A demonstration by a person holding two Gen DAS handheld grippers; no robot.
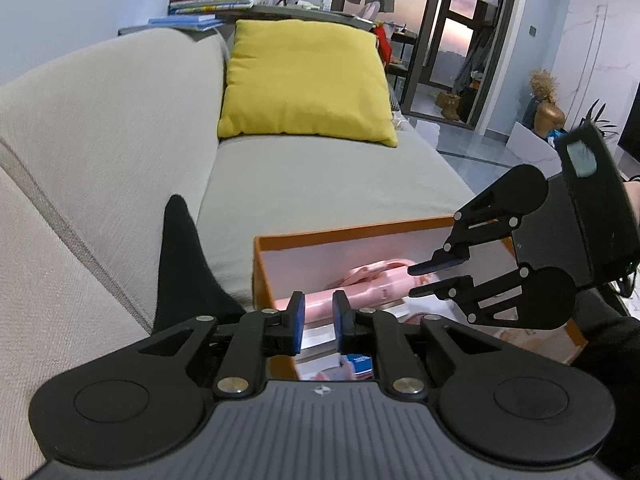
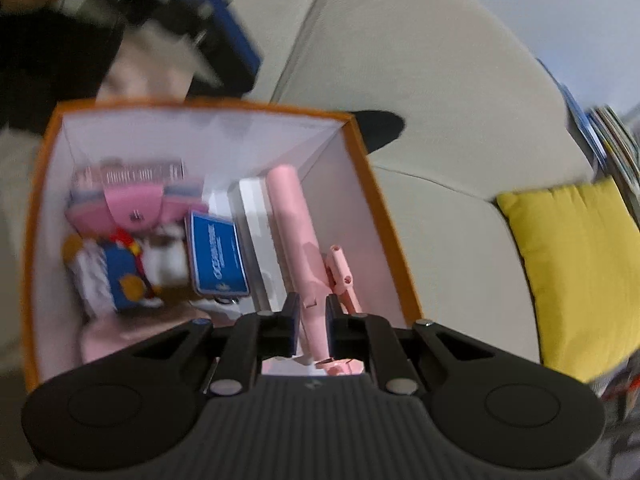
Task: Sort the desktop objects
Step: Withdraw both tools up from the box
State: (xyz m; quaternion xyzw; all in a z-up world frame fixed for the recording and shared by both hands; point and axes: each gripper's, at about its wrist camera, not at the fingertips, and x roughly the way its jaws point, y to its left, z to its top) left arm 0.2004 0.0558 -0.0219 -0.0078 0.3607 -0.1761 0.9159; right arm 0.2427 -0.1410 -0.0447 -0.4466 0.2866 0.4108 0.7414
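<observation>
An orange box (image 2: pixel 394 216) with white inner walls stands on the grey sofa (image 1: pixel 320 168), and inside it lie a long pink tool (image 2: pixel 298 248), a blue case (image 2: pixel 216 252) and other small items that are too blurred to name. The left gripper (image 1: pixel 318 322) hangs above the near edge of the box with its jaws almost closed and nothing between them. The right gripper (image 2: pixel 310 326) is over the open box, also nearly closed and empty, with the pink tool lying below it.

Both wrist views look down, sharing the orange box (image 1: pixel 360 231).
</observation>
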